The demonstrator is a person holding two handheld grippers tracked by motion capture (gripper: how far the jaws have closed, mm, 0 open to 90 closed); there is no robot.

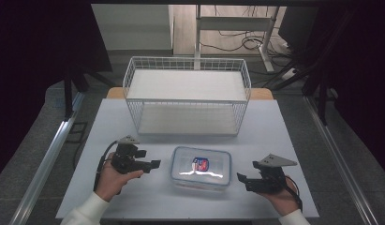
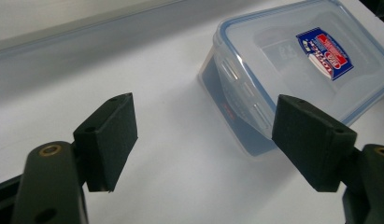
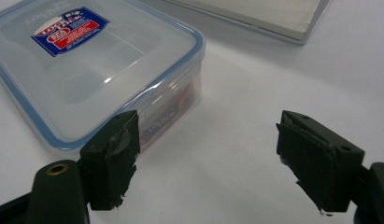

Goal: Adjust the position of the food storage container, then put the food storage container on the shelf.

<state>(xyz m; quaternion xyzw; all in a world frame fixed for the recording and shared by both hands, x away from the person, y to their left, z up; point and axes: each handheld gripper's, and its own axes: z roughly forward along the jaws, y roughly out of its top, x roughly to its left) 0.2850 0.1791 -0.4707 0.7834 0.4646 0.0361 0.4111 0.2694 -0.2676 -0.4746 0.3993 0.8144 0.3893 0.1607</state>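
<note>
Near the front edge of the desk (image 1: 134, 197), midway between its left and right edges, sits a clear plastic container (image 1: 201, 168) with a blue-rimmed lid and a red-and-blue label (image 1: 200, 164) on top. To its left, the left gripper (image 1: 150, 164) is held in a hand (image 1: 116, 180), its jaws spread wide with nothing between them; in the left gripper view one pad (image 2: 110, 140) stands over bare desk and the other just beside the container's side wall. The right gripper (image 1: 241, 180) rests to the container's right, close to the front right corner, in the other hand (image 1: 283, 197). Its jaws are also spread and hold nothing, the near pad (image 3: 112, 158) close to the container's corner. Behind the container, toward the far edge, stands a white wire basket (image 1: 187, 96).
</note>
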